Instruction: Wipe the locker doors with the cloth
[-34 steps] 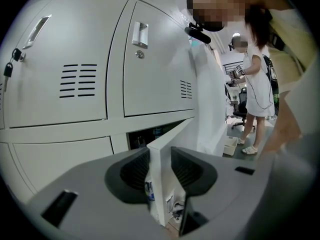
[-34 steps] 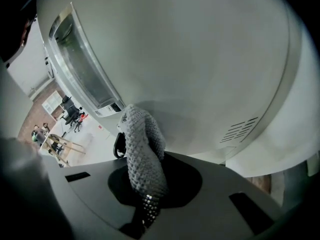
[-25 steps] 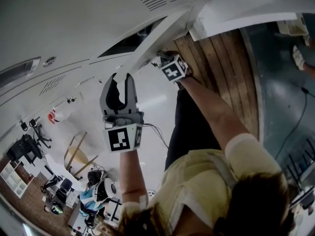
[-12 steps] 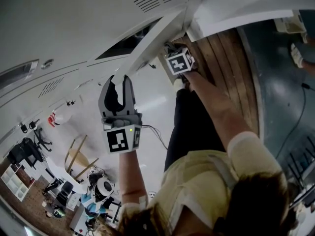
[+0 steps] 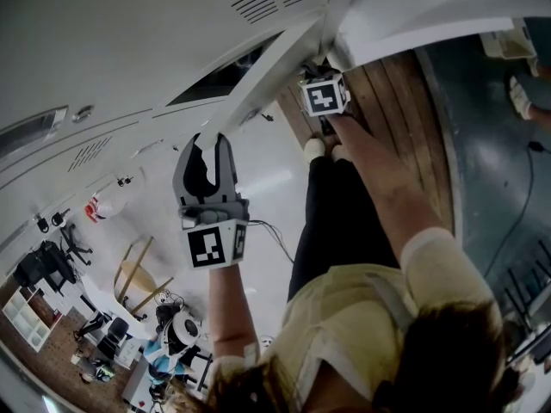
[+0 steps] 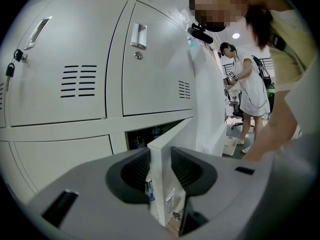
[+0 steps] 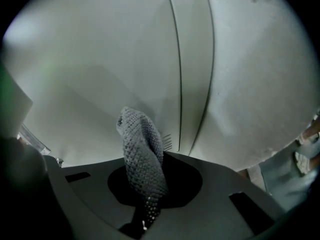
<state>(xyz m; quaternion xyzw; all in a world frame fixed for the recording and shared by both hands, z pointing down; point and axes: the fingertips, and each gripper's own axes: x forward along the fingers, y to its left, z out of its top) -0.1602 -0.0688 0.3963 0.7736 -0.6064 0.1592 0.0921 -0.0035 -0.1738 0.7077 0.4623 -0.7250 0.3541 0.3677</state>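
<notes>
At the white lockers [image 6: 75, 49], the open locker door [image 6: 172, 139] is clamped by its edge in the left gripper [image 5: 211, 140]; beyond, the grey cloth [image 7: 142, 149] is pinched in the right gripper [image 7: 150, 199], the door face [image 7: 100, 59] lying straight ahead.

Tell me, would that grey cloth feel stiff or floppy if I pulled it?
Probably floppy: the cloth bunches and twists where the right tongs pinch it. Likely light, being a thin waffle knit. That bumpy weave should drag on the door rather than slip.

Left tool [image 5: 209, 140] clamped, raised; right tool [image 7: 150, 184] clamped, outstretched.
</notes>
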